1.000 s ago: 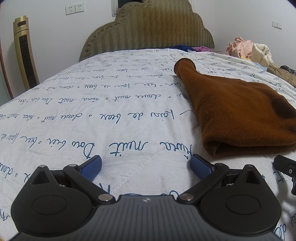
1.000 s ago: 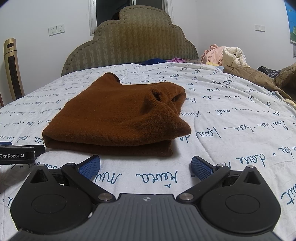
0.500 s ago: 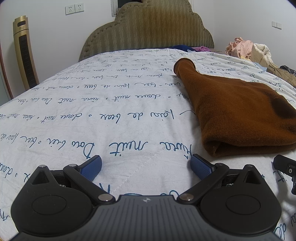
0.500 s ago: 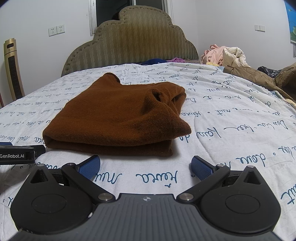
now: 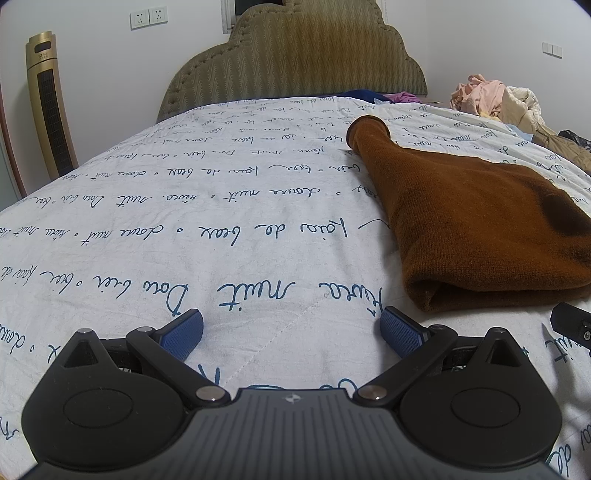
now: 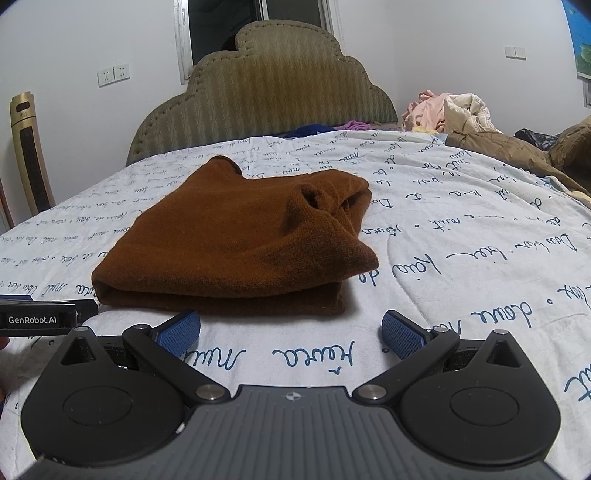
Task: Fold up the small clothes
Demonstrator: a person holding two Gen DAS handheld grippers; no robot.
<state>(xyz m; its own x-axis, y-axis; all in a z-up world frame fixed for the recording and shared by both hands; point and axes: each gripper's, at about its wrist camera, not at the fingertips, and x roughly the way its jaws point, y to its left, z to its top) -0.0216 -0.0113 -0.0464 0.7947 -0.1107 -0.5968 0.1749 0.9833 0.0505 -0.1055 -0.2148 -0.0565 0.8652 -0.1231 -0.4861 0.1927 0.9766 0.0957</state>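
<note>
change since a second ago: none seen; both grippers and the garment in the same places as before.
tall gold tower fan (image 5: 50, 107): upright against the white wall, far left of both views.
wall sockets (image 5: 149, 16): two white plates above and right of the fan.
olive scalloped padded headboard (image 6: 258, 88): at the far end of the bed, dark window above it in the right wrist view.
white quilted bedspread with blue handwriting print (image 5: 184, 229): covering the whole bed, under both grippers.
left gripper (image 5: 291, 330): low over the bedspread, blue ribbed fingers (image 5: 184, 328) spread wide, nothing between them, bare quilt ahead; black body also seen at the left edge of the right wrist view, just left of the garment's near corner.
brown knitted folded garment (image 6: 236, 240): flat on the bedspread, folded in layers, fold edge toward the cameras; right of the left gripper, straight ahead of the right gripper and slightly left; one narrow cuffed end (image 5: 367, 127) pointing toward the headboard; touched by neither gripper.
right gripper (image 6: 291, 332): low over the bedspread just short of the garment's near edge, blue fingers spread wide, holding nothing.
pile of pink and cream clothes (image 6: 450, 110): far right, beside the headboard.
tan-brown jacket (image 6: 517, 151): on the right edge of the bed, well apart from the garment.
</note>
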